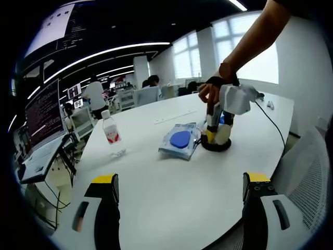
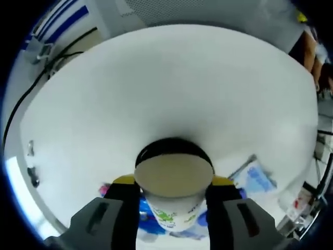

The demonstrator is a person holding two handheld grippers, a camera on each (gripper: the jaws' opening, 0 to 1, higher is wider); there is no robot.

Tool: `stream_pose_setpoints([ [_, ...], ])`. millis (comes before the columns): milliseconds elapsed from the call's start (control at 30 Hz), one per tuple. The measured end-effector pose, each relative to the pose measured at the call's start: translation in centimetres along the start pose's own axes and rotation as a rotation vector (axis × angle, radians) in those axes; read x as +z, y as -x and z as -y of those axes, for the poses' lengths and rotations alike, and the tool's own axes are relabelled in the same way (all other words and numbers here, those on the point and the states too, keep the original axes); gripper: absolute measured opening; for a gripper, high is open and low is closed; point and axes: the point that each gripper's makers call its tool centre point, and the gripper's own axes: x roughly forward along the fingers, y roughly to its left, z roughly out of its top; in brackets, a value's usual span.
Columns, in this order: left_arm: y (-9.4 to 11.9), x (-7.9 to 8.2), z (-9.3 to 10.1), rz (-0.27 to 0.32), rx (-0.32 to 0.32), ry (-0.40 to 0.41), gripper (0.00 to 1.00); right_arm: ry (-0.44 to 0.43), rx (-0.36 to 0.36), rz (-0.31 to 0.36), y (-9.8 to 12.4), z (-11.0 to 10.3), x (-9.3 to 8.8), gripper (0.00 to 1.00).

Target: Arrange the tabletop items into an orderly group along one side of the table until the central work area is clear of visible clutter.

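A white paper cup point(image 2: 173, 211) with green print sits between the jaws of my right gripper point(image 2: 173, 182), which is shut on its sides. Its pale round end faces away from the camera, and a black ring point(image 2: 171, 144) lies just beyond it. In the left gripper view a hand holds the right gripper point(image 1: 217, 125) pointing down, with the cup point(image 1: 222, 134) over a black round base point(image 1: 215, 147). A blue packet point(image 1: 179, 140) lies beside it and a water bottle point(image 1: 111, 134) stands further left. My left gripper point(image 1: 181, 182) hangs open over the near table.
The white table point(image 1: 156, 192) curves off at its near edge. A black cable point(image 1: 271, 124) runs along its right side and a thin paper strip point(image 1: 174, 116) lies behind the packet. A screen point(image 1: 44, 112) stands off the left edge, a mesh chair point(image 1: 308, 177) at the right. People sit far back.
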Motion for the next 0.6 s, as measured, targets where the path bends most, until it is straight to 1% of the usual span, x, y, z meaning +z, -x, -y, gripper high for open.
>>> stream_pose_setpoints([
  [33, 0.0, 0.0, 0.0, -0.001, -0.002, 0.0, 1.0, -0.008, 0.0, -0.002, 0.2, 0.1, -0.1, 0.46],
  [67, 0.0, 0.0, 0.0, -0.003, -0.001, -0.001, 1.0, -0.034, -0.022, 0.004, 0.5, 0.6, -0.2, 0.46],
  [133, 0.0, 0.0, 0.0, -0.001, 0.0, 0.003, 1.0, -0.071, -0.044, 0.016, 1.0, 1.1, -0.3, 0.45],
  [200, 0.1, 0.0, -0.2, -0.001, 0.004, 0.015, 1.0, -0.075, -0.058, 0.014, 1.3, 1.4, -0.5, 0.45],
  [267, 0.1, 0.1, -0.4, 0.01, 0.009, 0.031, 1.0, -0.101, -0.07, 0.025, 1.6, 1.7, -0.5, 0.45],
  [333, 0.1, 0.1, -0.3, 0.009, 0.004, 0.029, 1.0, -0.131, -0.088, 0.032, 1.9, 2.0, -0.6, 0.45],
  [433, 0.1, 0.1, -0.2, 0.009, 0.002, 0.021, 1.0, -0.218, -0.137, 0.05, 2.4, 3.1, -0.8, 0.44],
  [567, 0.1, 0.2, -0.2, 0.01, 0.001, 0.024, 1.0, -0.228, -0.146, 0.057, 2.7, 3.4, -0.7, 0.43],
  [600, 0.1, 0.2, -0.1, 0.009, 0.0, 0.024, 1.0, -0.243, -0.154, 0.064, 2.8, 3.6, -0.7, 0.43],
])
